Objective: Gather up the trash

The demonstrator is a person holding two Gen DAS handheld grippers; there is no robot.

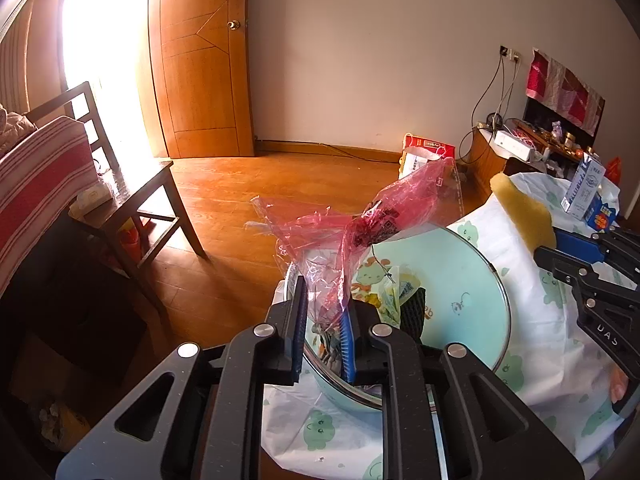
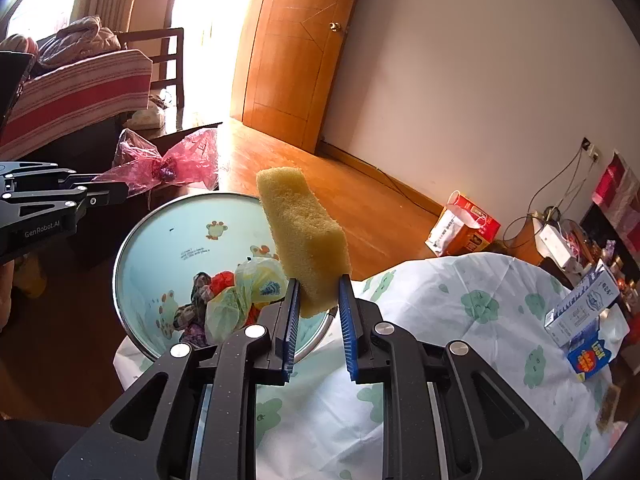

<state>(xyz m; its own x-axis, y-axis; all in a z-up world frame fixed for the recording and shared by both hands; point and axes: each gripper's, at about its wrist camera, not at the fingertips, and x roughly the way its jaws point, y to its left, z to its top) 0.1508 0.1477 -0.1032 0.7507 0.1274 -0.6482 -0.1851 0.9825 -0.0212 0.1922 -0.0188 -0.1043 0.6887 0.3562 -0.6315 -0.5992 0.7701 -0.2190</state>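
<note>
My two grippers are hanging over the basin, left and right.
I'm seeing the basin (image 2: 160,240) sitting on the table (image 2: 460,320), wrappers (image 2: 244,292) lying inside it; the sponge (image 2: 304,236) is hanging above its right rim, the plastic bag (image 1: 360,232) above its left, cartons (image 2: 584,320) standing far right.

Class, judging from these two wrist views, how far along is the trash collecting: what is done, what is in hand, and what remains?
Done: crumpled wrappers already lie in the basin. In hand: the left gripper has the pink plastic bag between its pads above the basin; the right gripper holds the yellow sponge over its rim. Left: drop both in. The cartons on the tablecloth may also need collecting.
</note>
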